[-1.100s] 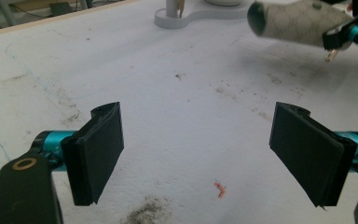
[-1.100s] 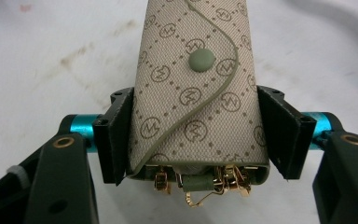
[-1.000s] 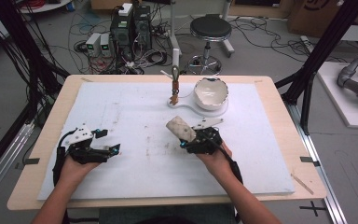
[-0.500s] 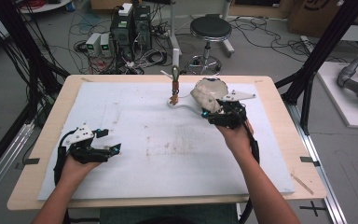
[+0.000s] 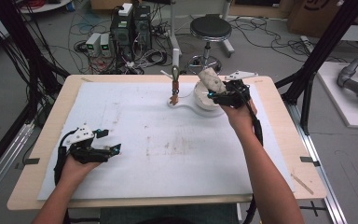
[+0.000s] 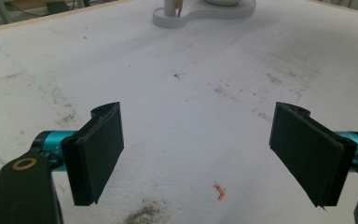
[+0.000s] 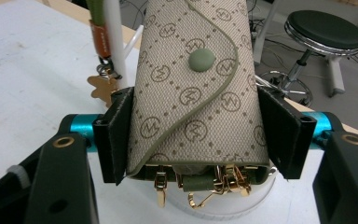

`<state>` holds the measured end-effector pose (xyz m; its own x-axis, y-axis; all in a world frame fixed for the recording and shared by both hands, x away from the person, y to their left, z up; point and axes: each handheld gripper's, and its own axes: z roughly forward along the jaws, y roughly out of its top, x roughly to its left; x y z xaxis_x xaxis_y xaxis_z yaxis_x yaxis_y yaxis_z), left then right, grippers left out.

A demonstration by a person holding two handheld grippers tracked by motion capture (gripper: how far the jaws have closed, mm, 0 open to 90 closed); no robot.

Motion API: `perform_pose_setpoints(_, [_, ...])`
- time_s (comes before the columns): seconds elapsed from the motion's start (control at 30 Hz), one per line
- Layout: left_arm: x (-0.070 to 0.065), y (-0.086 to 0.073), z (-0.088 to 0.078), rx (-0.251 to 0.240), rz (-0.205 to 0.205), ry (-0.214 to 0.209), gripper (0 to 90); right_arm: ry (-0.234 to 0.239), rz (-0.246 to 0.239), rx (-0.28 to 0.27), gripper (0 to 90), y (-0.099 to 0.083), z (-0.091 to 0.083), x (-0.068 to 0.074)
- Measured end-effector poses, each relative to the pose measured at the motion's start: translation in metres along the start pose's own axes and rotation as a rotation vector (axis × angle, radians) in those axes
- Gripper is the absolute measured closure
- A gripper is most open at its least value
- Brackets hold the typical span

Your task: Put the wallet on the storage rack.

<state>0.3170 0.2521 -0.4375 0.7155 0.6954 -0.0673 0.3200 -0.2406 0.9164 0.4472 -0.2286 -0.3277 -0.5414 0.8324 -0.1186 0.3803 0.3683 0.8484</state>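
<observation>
Pouch (image 7: 193, 88) clamped in right gripper (image 5: 227, 95) above white stand (image 5: 204, 100), left gripper (image 5: 103, 142) jaws apart over table (image 5: 168, 154)

— Where is free room on the white mat (image 5: 168, 158)?
— The wide middle is bare; a gripper can pass there.
— What stands in the way?
— At the far edge, the white stand (image 5: 186, 100) with its upright post (image 5: 175, 60), and the pouch (image 7: 196, 88) above it.
</observation>
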Motion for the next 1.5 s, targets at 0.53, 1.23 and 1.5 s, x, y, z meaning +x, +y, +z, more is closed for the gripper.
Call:
perform_pose_setpoints(0.53, [0.0,-0.001,0.0,0.005,-0.004,0.001,17.6,-0.042,-0.002,0.042,33.6,0.0,0.027,-0.014])
perform_pose_setpoints(1.23, [-0.001,-0.003,-0.003,0.007,-0.008,0.008,17.6,-0.06,-0.073,0.091,33.4,-0.01,0.061,-0.006])
perform_pose_setpoints(1.5, [-0.002,-0.003,-0.003,0.007,-0.007,0.007,17.6,-0.065,-0.091,0.115,32.4,-0.013,0.064,-0.007])
